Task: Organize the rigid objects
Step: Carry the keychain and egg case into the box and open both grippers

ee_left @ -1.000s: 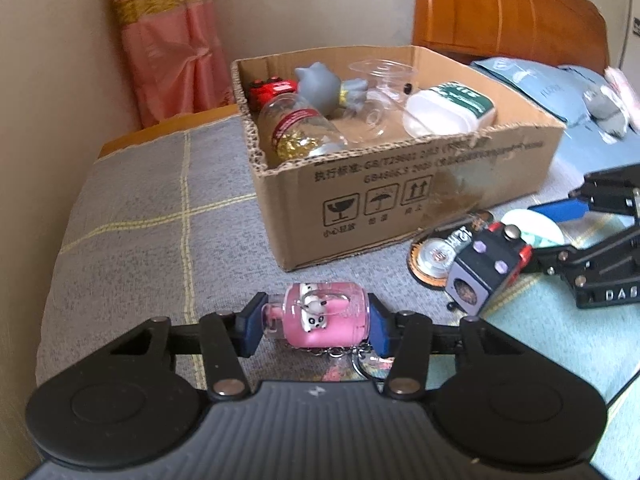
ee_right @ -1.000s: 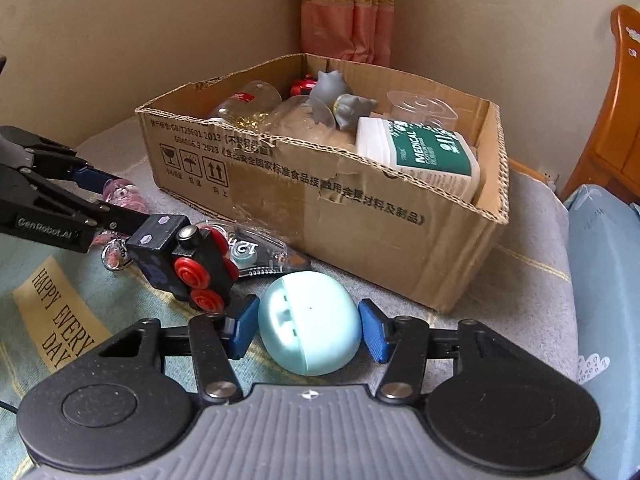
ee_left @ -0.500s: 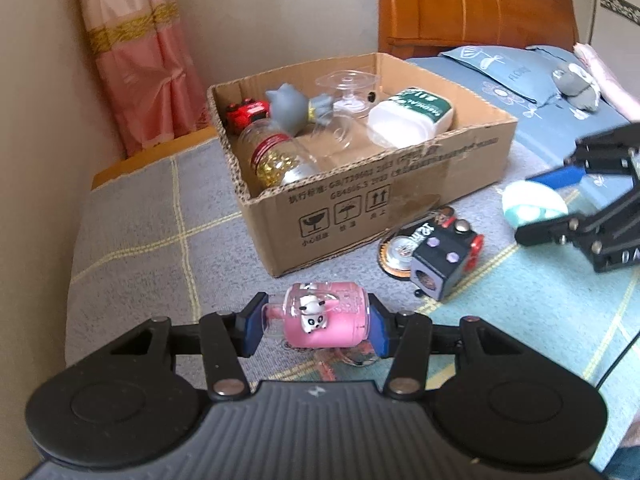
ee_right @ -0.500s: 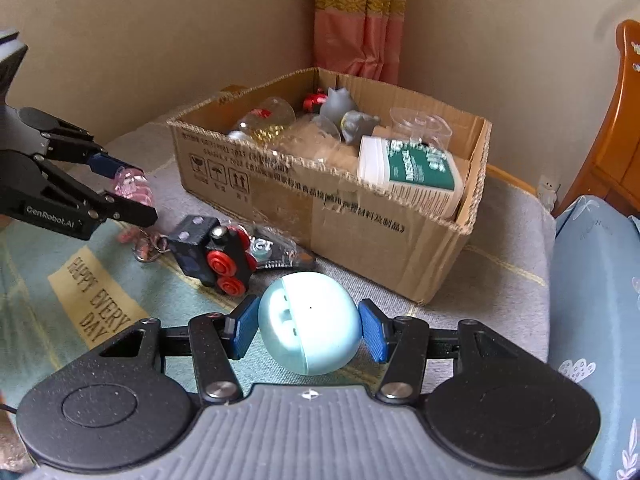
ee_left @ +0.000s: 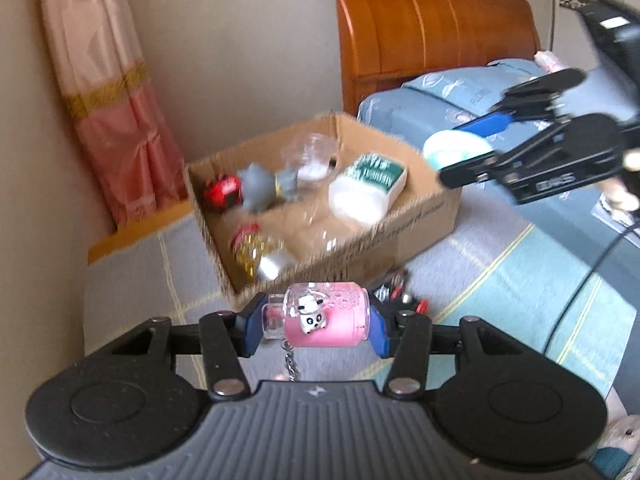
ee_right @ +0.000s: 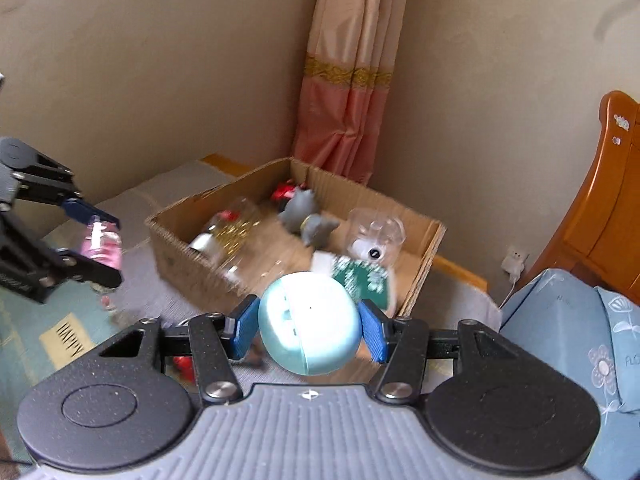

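Observation:
My left gripper (ee_left: 314, 326) is shut on a small pink bottle (ee_left: 326, 320) with a white animal charm and a hanging keychain, held in the air in front of the cardboard box (ee_left: 420, 216). My right gripper (ee_right: 309, 330) is shut on a pale blue round case (ee_right: 309, 328), held above the box's near right corner (ee_right: 434, 240). Each gripper shows in the other's view: the right one (ee_left: 472, 148) with the case (ee_left: 456, 148), the left one (ee_right: 100, 244) with the bottle (ee_right: 102, 246).
The box holds a grey toy (ee_left: 256, 190), a red toy car (ee_left: 222, 196), a gold-filled jar (ee_left: 256, 252), a clear cup (ee_right: 376, 232) and a green-and-white pack (ee_left: 368, 188). A black-and-red block (ee_left: 400, 296) lies on the bed before the box. Wooden headboard (ee_left: 432, 36) and pillow (ee_right: 560, 320) at right.
Both grippers have risen high above the bed with their objects. The view now looks down into the box, and the right gripper has moved over its right end.

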